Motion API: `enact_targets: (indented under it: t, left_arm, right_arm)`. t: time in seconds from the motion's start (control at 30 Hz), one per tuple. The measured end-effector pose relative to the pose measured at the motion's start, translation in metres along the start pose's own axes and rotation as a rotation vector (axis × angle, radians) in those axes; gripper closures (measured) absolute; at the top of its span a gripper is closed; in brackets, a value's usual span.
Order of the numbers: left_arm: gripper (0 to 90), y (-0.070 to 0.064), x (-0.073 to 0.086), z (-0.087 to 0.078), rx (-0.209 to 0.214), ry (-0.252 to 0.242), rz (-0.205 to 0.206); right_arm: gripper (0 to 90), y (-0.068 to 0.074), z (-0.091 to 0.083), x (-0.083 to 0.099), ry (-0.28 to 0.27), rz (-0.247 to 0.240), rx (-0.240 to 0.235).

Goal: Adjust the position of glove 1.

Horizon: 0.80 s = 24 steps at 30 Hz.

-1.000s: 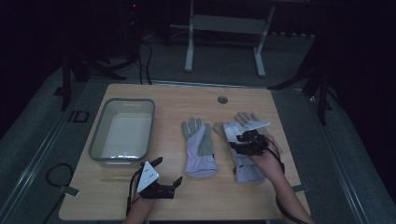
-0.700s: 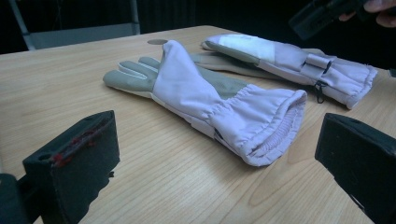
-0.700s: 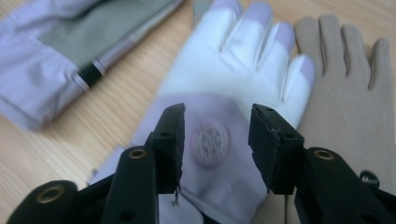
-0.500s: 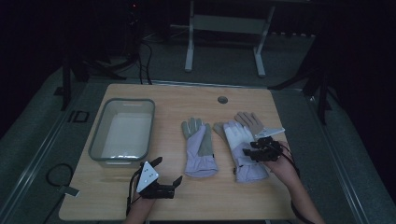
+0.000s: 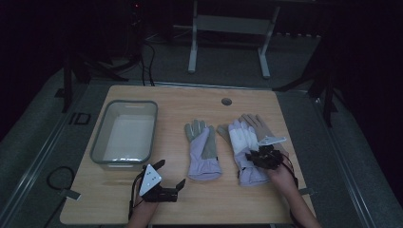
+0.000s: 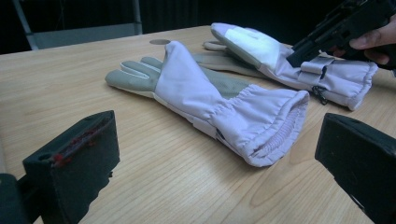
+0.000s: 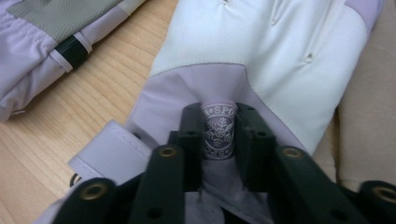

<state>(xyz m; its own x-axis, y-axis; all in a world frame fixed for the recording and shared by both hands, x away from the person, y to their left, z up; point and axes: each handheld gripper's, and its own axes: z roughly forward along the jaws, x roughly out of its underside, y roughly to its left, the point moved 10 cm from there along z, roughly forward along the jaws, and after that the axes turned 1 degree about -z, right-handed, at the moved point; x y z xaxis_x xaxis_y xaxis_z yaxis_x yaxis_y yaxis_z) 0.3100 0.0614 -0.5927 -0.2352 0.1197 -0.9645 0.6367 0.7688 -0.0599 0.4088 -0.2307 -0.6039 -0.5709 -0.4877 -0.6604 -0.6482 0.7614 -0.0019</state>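
Your right tongs (image 5: 256, 158) rest on the right glove (image 5: 244, 147), near the right edge of the surface (image 5: 171, 99). In the right gripper view the right tongs (image 7: 218, 133) have their jaws drawn in on a raised fold of lilac fabric bearing a snowflake label (image 7: 218, 132), just below the glove's white palm patch (image 7: 271, 51). Your left tongs (image 5: 164, 178) lie at the near edge, left of centre, jaws spread wide and holding nothing. The left gripper view looks between those jaws at the left glove (image 6: 210, 100), which lies flat with its cuff toward you, well apart from them. A clear tray (image 5: 124, 134) stands at the far left. The two gloves lie side by side, not touching.
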Motion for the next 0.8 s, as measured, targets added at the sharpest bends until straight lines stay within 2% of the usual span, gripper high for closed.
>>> enact_targets:
  t: [0.1, 0.27, 0.37, 0.43, 0.6, 0.63, 0.67, 0.8]
  left_arm:
    - [0.0, 0.000, 0.000, 0.000, 0.000, 0.000, 0.001]
    - [0.0, 0.000, 0.000, 0.000, 0.000, -0.001, 0.001]
    - [0.0, 0.000, 0.000, 0.000, -0.002, 0.000, 0.002]
    - [0.0, 0.000, 0.000, 0.000, -0.002, 0.001, 0.001]
    - [0.0, 0.000, 0.000, 0.000, -0.002, -0.003, 0.003]
    - [0.0, 0.000, 0.000, 0.000, -0.002, -0.003, 0.003]
    - [0.0, 0.000, 0.000, 0.000, -0.003, -0.003, 0.000]
    - [0.0, 0.000, 0.000, 0.000, -0.002, -0.003, 0.000]
  right_arm:
    - [79.1, 0.002, -0.008, -0.003, -0.012, 0.029, 0.021]
    - [79.7, -0.001, -0.031, -0.011, -0.047, 0.082, 0.014]
    - [79.6, -0.004, -0.046, -0.018, -0.081, 0.117, -0.006]
    - [79.5, -0.007, -0.057, -0.027, -0.105, 0.127, 0.011]
    - [79.5, -0.004, -0.074, -0.052, -0.124, 0.119, 0.023]
    - [79.5, -0.004, -0.074, -0.052, -0.124, 0.119, 0.023]
    - [79.5, 0.000, -0.078, -0.065, -0.129, 0.118, 0.025]
    - [79.5, 0.011, -0.081, -0.080, -0.148, 0.108, 0.014]
